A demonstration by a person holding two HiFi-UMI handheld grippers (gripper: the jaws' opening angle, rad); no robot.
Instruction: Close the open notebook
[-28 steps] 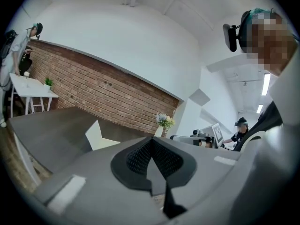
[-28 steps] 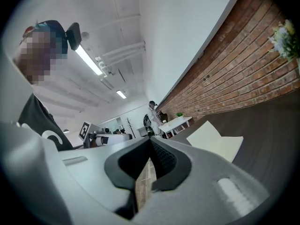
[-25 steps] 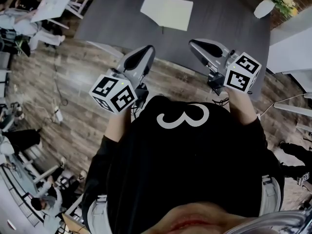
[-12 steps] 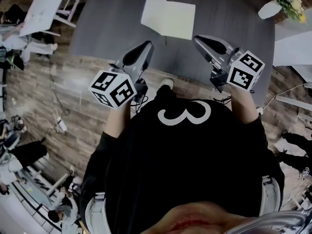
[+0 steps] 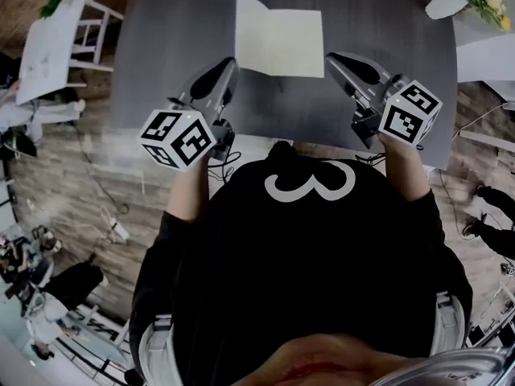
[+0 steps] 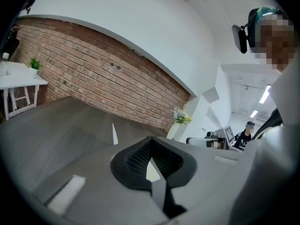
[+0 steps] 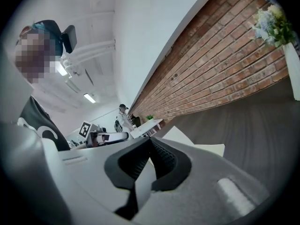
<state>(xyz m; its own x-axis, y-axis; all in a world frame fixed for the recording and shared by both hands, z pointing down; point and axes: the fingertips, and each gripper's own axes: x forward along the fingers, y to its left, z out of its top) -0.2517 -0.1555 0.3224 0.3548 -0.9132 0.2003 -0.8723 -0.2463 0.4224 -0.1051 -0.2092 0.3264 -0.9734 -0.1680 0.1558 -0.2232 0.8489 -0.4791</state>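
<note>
The open notebook (image 5: pixel 280 37) lies flat with cream pages up on the dark grey table (image 5: pixel 177 47), straight ahead of me. My left gripper (image 5: pixel 228 64) hangs over the table just left of the notebook's near corner, jaws shut and empty. On the other side, my right gripper (image 5: pixel 334 59) is close to the notebook's right near corner, also shut and empty. In the left gripper view a raised page edge of the notebook (image 6: pixel 114 134) pokes up beyond the left gripper (image 6: pixel 151 142). The right gripper view shows the notebook (image 7: pixel 199 147) just past the right gripper (image 7: pixel 151 142).
A white vase with flowers (image 5: pixel 452 0) stands at the table's back right corner. A white side table (image 5: pixel 50 45) sits to the left and another white surface (image 5: pixel 485 57) to the right. A brick wall (image 6: pixel 98 78) runs behind the table. People stand around the room's edges.
The person has stepped up to the table, so the notebook is nearer and squarer. Both grippers have moved from above the floor to above the table's front part, still shut.
</note>
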